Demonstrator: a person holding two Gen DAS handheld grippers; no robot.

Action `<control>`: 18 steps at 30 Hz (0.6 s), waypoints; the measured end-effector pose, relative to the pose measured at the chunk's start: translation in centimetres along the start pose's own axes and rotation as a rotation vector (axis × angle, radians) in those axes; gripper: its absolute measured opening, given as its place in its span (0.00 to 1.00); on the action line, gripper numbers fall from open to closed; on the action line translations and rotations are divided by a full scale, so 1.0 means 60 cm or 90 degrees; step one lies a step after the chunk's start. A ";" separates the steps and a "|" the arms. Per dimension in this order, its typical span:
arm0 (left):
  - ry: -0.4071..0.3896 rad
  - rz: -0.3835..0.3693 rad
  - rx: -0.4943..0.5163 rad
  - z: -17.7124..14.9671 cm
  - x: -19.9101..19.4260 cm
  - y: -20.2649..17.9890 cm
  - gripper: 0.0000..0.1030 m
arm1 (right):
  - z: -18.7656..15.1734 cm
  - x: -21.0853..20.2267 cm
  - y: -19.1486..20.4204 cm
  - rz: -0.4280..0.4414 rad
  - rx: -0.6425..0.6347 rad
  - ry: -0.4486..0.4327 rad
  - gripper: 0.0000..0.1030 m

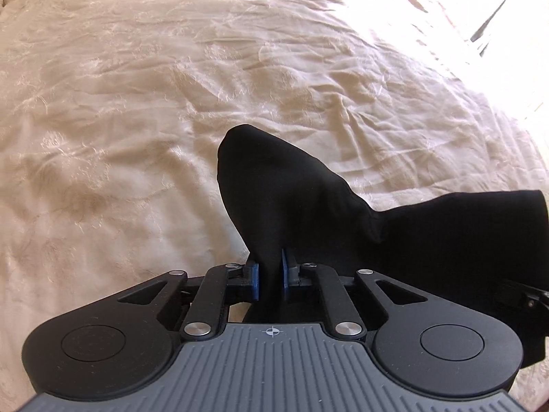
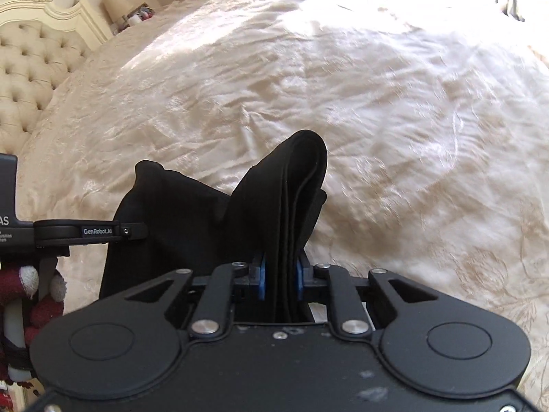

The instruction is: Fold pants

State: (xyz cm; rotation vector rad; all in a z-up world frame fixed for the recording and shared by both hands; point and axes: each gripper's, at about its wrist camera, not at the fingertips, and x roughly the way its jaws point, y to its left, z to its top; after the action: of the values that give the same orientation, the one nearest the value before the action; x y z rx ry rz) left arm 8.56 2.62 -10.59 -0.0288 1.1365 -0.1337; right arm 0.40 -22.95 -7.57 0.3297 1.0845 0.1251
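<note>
The black pants (image 1: pixel 343 213) hang between my two grippers above a cream bedspread (image 1: pixel 137 103). My left gripper (image 1: pixel 271 276) is shut on one black fabric edge, which sticks up between its blue pads (image 1: pixel 254 279). My right gripper (image 2: pixel 280 279) is shut on several stacked layers of the pants (image 2: pixel 291 199), folded over at the top. The left gripper's body (image 2: pixel 79 231) shows at the left of the right wrist view, with black cloth spanning between the two. The lower part of the pants is hidden.
A tufted cream headboard (image 2: pixel 34 61) and a bedside lamp (image 2: pixel 115 7) stand at the far left. A person's dark red sleeve (image 2: pixel 37 295) is at the left edge. The bed's right edge (image 1: pixel 497 51) is in bright sunlight.
</note>
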 end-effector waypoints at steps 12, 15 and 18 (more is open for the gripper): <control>-0.069 0.018 -0.083 0.108 -0.050 0.183 0.11 | 0.153 0.080 0.154 0.075 -0.076 -0.032 0.16; -0.056 0.017 -0.089 0.118 -0.035 0.212 0.11 | 0.170 0.105 0.183 0.076 -0.087 -0.026 0.16; -0.032 0.009 -0.096 0.121 -0.008 0.227 0.11 | 0.173 0.119 0.196 0.069 -0.092 -0.018 0.16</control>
State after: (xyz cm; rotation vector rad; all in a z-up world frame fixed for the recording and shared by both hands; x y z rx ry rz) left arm 16.19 15.88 -8.33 -0.1570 1.0945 -0.0348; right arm 13.62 -12.09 -5.38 0.2591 1.0239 0.2935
